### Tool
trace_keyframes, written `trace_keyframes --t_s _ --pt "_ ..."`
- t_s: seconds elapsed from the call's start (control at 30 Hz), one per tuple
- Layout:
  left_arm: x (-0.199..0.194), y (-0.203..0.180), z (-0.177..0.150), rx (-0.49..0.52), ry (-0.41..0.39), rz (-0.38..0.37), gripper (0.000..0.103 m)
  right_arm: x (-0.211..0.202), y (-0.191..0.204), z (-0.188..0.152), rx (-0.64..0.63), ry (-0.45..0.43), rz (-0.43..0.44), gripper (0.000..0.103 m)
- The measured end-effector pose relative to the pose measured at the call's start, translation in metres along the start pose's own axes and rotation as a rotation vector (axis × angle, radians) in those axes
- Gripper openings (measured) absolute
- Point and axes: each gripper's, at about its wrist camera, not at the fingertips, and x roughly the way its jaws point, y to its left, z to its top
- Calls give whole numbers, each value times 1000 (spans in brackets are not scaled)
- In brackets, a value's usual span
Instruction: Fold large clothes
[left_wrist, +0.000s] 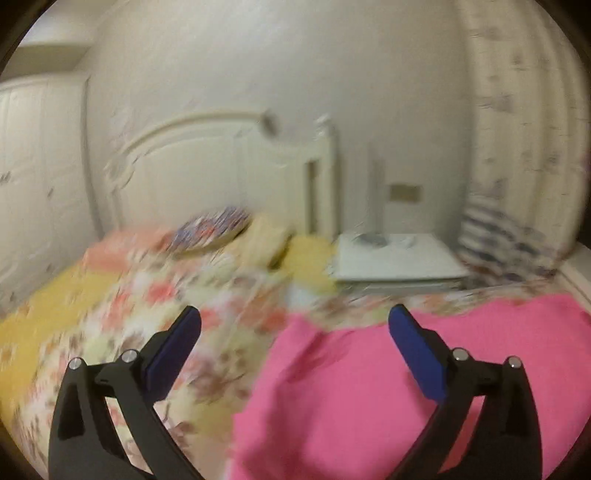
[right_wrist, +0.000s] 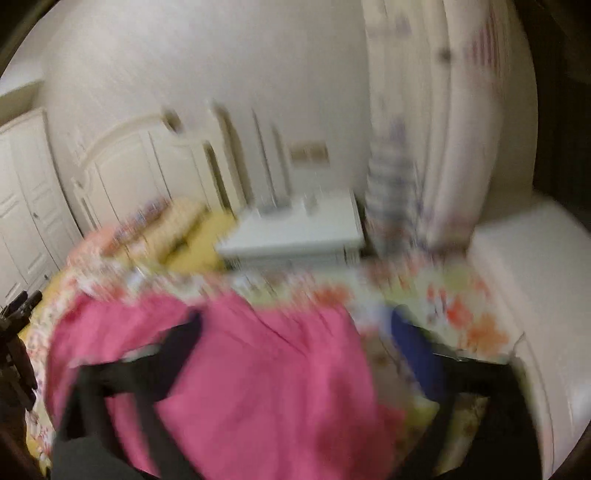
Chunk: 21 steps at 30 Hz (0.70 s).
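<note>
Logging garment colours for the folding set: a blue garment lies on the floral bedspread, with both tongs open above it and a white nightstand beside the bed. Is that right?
Wrong on colour only: the garment is pink, as the left wrist view shows. It lies on the floral bedspread; left tongs and right tongs are open, and the white nightstand stands beside the bed.

Dim warm indoor light; heavy motion blur, worse in right view; fisheye edges dark, curved.

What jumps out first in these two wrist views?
The bright pink garment dominates, spread on the floral bedspread and filling the lower right of the left wrist view and the lower centre of the right. The left gripper hangs open over its edge. Behind stand a white headboard and a white nightstand; both views are motion-blurred.
</note>
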Motion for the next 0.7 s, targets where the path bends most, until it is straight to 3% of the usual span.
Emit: trace_keyframes --t_s 0.07,0.13,0.33,0.43,0.57,0.7 --pt "-12 -25 13 36 28 -88 101 -19 27 7 -41 -70 17 99" --pt "-14 -44 20 41 65 -130 101 -28 56 13 -75 -93 42 99" --pt "10 -76 10 29 138 -123 101 16 111 -2 -187 100 -34 99" --pt "29 -86 -8 15 213 -152 101 44 121 -25 -155 211 1 99" --pt "53 -110 -45 144 273 -140 101 80 137 -71 -238 319 -59 99" --pt "69 -120 -67 174 294 -171 101 93 136 -90 -240 312 -75 99"
